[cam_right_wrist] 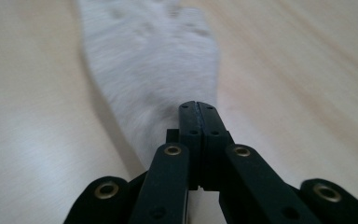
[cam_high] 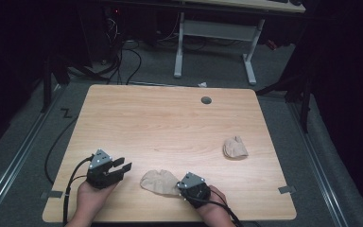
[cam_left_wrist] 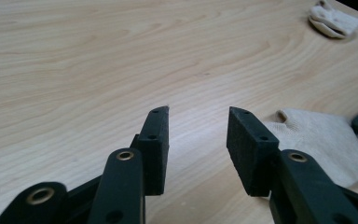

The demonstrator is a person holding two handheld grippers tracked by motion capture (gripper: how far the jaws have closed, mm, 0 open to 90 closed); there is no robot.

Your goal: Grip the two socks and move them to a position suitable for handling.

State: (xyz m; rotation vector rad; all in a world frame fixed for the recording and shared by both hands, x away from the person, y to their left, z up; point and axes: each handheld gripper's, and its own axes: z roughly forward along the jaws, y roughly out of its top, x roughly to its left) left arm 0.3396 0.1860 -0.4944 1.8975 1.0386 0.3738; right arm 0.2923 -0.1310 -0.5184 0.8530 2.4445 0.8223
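A flat beige sock [cam_high: 157,181] lies near the front edge of the wooden table [cam_high: 160,118]. My right gripper [cam_high: 180,185] sits at the sock's right end, held by a hand. In the right gripper view its jaws [cam_right_wrist: 199,106] are pressed together at the end of the sock [cam_right_wrist: 149,70], which stretches away from the tips. My left gripper [cam_high: 123,164] is to the left of the sock and apart from it. In the left gripper view its jaws [cam_left_wrist: 198,121] stand open over bare wood with nothing between them, and the sock [cam_left_wrist: 317,140] lies to their right.
A second, bunched beige sock [cam_high: 235,147] rests toward the table's right side, also at the top right in the left gripper view [cam_left_wrist: 333,21]. A round grey cable hole [cam_high: 206,100] sits near the far edge. A white desk frame [cam_high: 215,33] and cables stand beyond the table.
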